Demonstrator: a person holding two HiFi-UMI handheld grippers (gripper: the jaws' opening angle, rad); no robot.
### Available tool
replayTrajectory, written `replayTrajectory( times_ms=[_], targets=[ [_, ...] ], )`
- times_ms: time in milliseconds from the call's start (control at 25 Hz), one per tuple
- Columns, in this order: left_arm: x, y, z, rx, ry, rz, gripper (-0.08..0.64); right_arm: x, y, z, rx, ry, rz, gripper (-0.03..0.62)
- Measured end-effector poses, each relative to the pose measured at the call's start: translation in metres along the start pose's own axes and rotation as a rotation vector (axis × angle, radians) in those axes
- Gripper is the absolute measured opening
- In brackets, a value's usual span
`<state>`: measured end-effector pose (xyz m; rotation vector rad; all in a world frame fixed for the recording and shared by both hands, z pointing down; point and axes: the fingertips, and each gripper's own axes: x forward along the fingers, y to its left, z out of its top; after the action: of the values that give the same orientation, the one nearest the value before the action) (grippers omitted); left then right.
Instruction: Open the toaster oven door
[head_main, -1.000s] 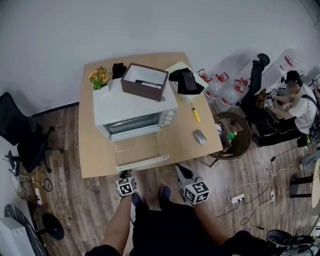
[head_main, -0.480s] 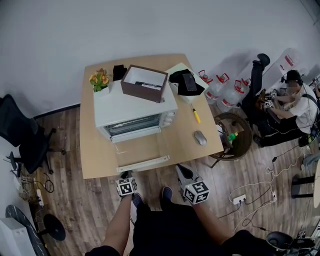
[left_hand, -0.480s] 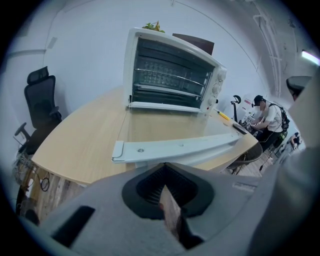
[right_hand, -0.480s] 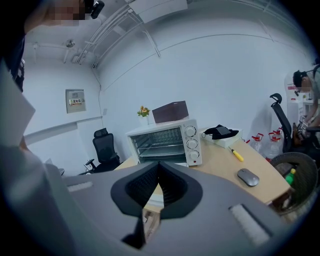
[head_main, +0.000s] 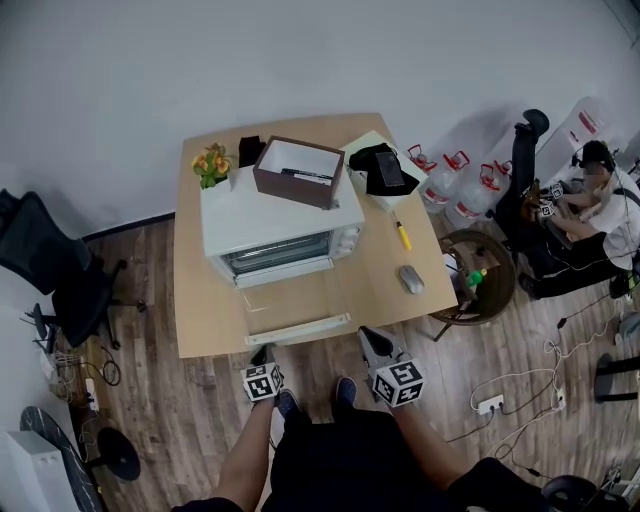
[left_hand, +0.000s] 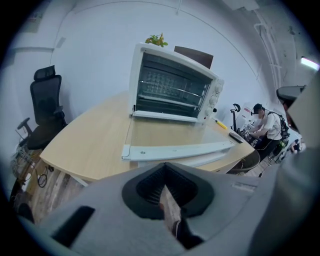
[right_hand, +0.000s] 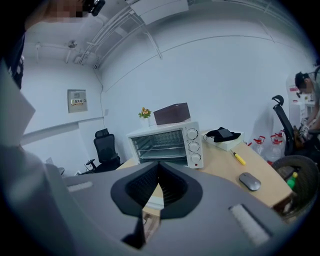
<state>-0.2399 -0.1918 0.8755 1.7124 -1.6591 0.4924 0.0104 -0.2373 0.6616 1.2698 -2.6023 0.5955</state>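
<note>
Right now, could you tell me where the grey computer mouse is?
In the head view, the grey computer mouse lies on the light wooden table near its right edge, right of the white toaster oven, below the yellow-handled tool.

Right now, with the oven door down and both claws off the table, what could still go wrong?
The door lies flat nearly to the front edge of the table, just ahead of the left claw and right claw; lifting either carelessly could strike it. A brown box sits atop the oven; a jolt might shift it.
</note>
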Motion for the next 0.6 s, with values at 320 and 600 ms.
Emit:
replayTrajectory(
  times_ms=[320,600],
  targets=[
    [-0.038,0.001,0.05,0.008,-0.151,-0.006,0.005,0.008,0.002,0.008,0.048,-0.034,0.022,0.014],
    [-0.079,0.009,0.115,0.02,-0.312,0.008,0.005,0.014,0.002,0.018,0.067,-0.062,0.024,0.014]
  ],
)
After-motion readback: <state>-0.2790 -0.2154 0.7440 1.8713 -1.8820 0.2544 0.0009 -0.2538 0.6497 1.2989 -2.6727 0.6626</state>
